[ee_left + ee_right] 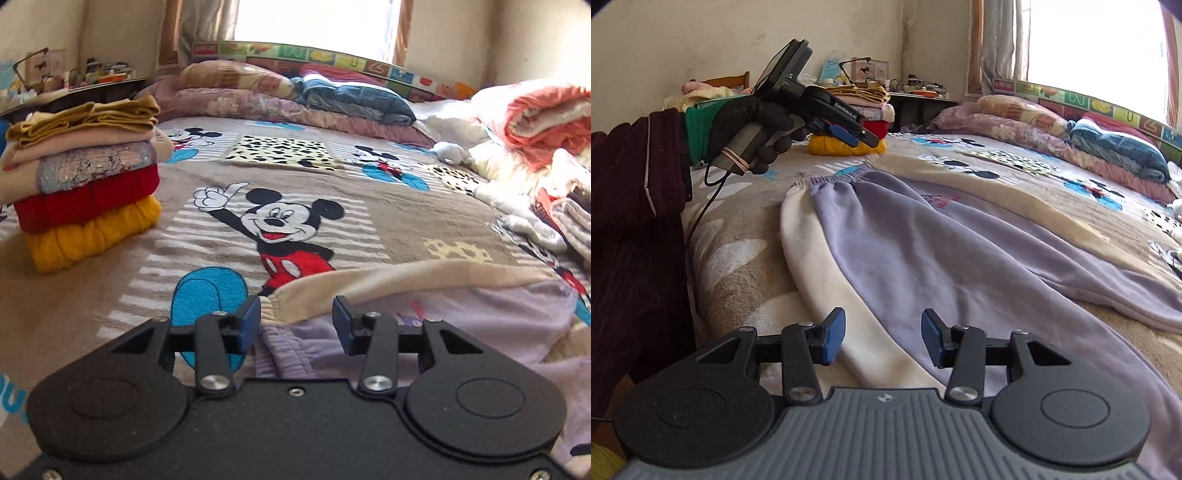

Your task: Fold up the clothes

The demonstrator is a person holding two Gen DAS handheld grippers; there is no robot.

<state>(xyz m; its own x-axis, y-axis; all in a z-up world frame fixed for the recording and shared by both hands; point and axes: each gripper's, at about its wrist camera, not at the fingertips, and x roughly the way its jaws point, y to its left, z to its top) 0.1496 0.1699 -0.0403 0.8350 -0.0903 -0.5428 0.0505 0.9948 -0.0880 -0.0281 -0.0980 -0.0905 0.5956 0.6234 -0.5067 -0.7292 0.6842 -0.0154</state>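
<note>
Bedspread (110, 288) with cartoon-mouse print carries lilac-and-cream trousers (923, 243), laid flat, waistband toward the folded stack (85, 177) at far left. Left gripper (296, 319) sits above the waistband, jaws apart, gripping nothing. Right gripper (882, 338) sits over the trouser leg, jaws apart, gripping nothing

Cream plaster walls (701, 33), stained at the corner. Bright curtained window (314, 22) behind a bed under a Mickey Mouse blanket (110, 288). Cluttered dark side table (923, 98), wooden chair (727, 79) against the wall.
</note>
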